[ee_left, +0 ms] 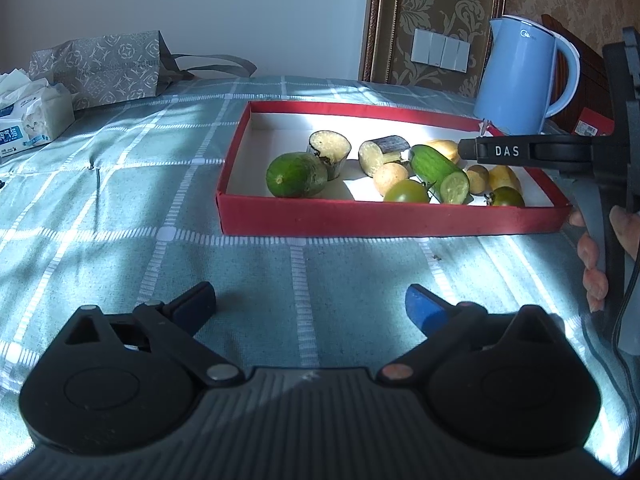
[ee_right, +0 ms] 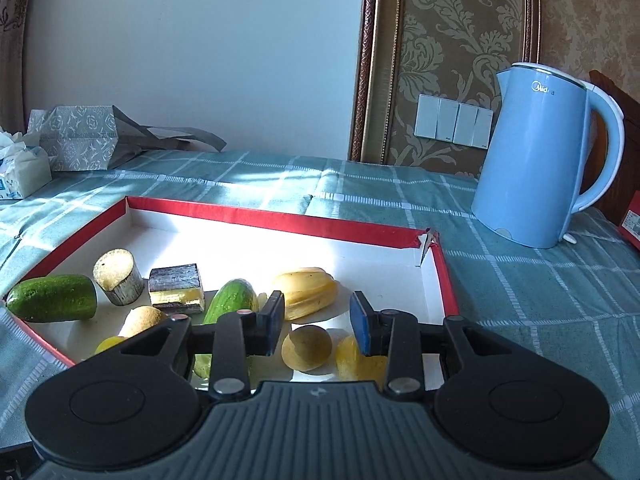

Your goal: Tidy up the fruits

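Observation:
A red-walled shallow box (ee_left: 360, 222) (ee_right: 280, 222) holds several pieces of produce: a green cucumber half (ee_left: 296, 175) (ee_right: 54, 298), a long cucumber piece (ee_left: 438, 168) (ee_right: 232, 300), eggplant chunks (ee_left: 329, 148) (ee_right: 118, 276), round tan fruits (ee_left: 391, 178) (ee_right: 306, 348), green tomatoes (ee_left: 406, 192) and a yellow star fruit (ee_right: 306, 290). My left gripper (ee_left: 310, 304) is open and empty over the cloth in front of the box. My right gripper (ee_right: 316, 324) is open, hovering over the box's right part above the tan fruit; it also shows in the left wrist view (ee_left: 464, 150).
A blue kettle (ee_left: 524, 76) (ee_right: 540, 160) stands right of the box. A tissue pack (ee_left: 28, 120) and a grey patterned bag (ee_left: 108, 66) lie at the far left. A small red box (ee_right: 632, 220) sits at the right edge. A checked teal cloth (ee_left: 160, 200) covers the table.

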Tool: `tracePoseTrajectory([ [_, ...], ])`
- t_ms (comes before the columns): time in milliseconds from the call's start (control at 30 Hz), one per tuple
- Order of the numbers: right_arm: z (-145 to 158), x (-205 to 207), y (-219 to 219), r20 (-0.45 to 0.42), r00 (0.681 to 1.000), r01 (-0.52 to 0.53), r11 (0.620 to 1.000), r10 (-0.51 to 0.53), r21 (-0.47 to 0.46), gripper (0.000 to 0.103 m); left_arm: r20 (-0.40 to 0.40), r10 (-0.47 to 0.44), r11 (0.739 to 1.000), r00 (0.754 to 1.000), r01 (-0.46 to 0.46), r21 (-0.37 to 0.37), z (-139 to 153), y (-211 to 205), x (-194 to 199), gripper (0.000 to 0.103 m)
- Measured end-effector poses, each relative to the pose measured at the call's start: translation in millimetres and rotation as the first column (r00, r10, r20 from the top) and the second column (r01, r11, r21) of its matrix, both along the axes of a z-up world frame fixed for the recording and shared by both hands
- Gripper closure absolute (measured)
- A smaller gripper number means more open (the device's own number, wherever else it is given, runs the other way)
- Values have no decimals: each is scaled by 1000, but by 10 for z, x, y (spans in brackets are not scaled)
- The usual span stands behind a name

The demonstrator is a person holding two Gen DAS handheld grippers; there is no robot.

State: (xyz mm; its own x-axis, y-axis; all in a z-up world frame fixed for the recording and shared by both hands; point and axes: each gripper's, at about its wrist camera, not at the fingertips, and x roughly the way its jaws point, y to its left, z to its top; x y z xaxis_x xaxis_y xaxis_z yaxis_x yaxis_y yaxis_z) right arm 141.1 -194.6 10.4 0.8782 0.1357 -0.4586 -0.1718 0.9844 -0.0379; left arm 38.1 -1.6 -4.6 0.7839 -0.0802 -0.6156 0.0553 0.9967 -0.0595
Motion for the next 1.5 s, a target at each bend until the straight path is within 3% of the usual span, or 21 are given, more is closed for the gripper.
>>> tracePoseTrajectory([
  [67, 71, -119, -57, 36, 999, -10, 999, 9, 32, 50, 0, 2, 1000, 1000, -2, -3, 0, 8, -2, 2],
  [200, 169, -551, -70, 57, 993, -101, 994, 99, 36, 50, 5, 32, 999, 999, -32, -10, 7, 55, 2, 2],
  [367, 116, -1148, -62, 23, 992, -126, 992, 126, 12, 50, 13, 79, 996, 997, -79, -36, 33, 153, -6, 2],
  [500, -6, -1356, -90, -5, 993, -117, 993, 117, 25, 45, 18, 84, 996, 996, -84, 0, 28, 122, -15, 2],
  [600, -59, -1402, -166, -13, 995, -98, 994, 99, 54, 36, 26, 95, 995, 995, -96, 15, 27, 106, -25, 2],
  [733, -96, -1426, -251, -24, 997, -74, 994, 76, 79, 36, 22, 122, 993, 992, -122, 2, 34, 147, -13, 0],
  [967, -145, -1455, -309, -27, 999, -44, 995, 46, 93, 36, 28, 181, 978, 983, -177, -107, 105, 348, -38, 0],
  [1167, -176, -1449, -291, -23, 999, -31, 995, 34, 91, 36, 26, 225, 971, 974, -222, -85, 97, 378, -22, 0],
  [1367, -180, -1459, -229, -14, 999, -34, 997, 35, 76, 36, 78, 233, 972, 969, -231, -31, 117, 324, -69, 0],
  [1500, -173, -1463, -199, -5, 999, -35, 997, 35, 70, 36, 108, 229, 973, 967, -225, -43, 146, 323, -105, 0],
])
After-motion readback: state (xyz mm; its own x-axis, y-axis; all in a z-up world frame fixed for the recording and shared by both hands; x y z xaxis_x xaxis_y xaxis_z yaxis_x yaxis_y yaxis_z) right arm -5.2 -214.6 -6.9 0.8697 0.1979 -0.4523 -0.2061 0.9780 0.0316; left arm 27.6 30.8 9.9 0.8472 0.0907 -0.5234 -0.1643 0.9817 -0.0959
